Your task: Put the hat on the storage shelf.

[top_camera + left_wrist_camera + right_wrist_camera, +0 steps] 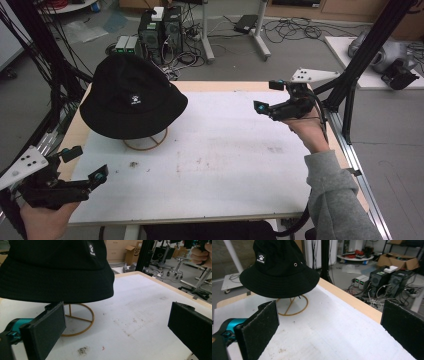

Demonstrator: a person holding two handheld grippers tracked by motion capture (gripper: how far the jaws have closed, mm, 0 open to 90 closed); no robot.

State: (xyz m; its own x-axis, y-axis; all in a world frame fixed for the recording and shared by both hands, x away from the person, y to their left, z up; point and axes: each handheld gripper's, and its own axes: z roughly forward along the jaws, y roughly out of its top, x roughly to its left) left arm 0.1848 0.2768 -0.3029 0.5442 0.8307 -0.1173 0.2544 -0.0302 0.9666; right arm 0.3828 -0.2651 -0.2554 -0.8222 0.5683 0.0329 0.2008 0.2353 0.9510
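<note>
A black hat [132,97] is carried on a wire stand [147,142] at far left. Both the left gripper [82,165] and right gripper [267,96] are held apart, empty.

The high view looks down the worktop [225,165]; both gripper views face the black bucket hat [57,272] from opposite sides, low.

White worktop [225,165] with faint stains; beyond its far edge, computer towers [160,30] and tangled cables [290,30] on the floor.
</note>
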